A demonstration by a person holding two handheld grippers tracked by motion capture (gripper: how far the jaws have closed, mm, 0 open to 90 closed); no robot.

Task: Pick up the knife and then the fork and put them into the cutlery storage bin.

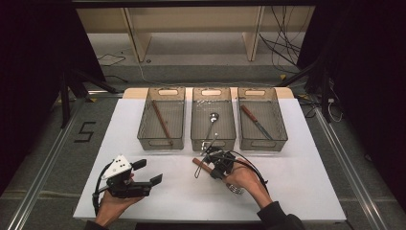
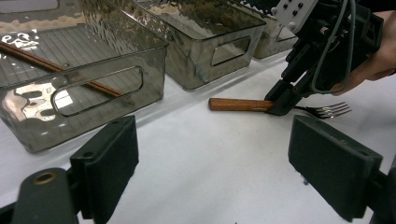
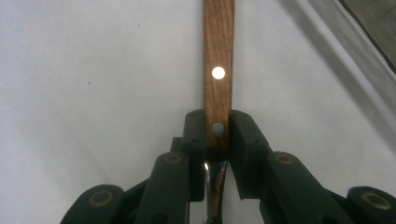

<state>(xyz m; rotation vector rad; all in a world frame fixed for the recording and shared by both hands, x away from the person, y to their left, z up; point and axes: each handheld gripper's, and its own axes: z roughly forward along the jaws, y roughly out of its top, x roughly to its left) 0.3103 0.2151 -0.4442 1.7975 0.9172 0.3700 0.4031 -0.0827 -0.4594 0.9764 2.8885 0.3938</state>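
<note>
1. A fork with a wooden handle is seen lying flat on the white counter, just in front of the middle one of three clear bins.
2. The right gripper is held low over the fork, and its fingers are clamped on either side of the wooden handle, near where the metal shank begins.
3. In the left gripper view, the handle is seen pointing away to the left and the tines to the right of the grip.
4. The left gripper is held above the counter, well apart from the fork, with its fingers wide apart and nothing between them.
5. A chopstick is seen in the left bin, a spoon in the middle bin and a knife in the right bin.
</note>
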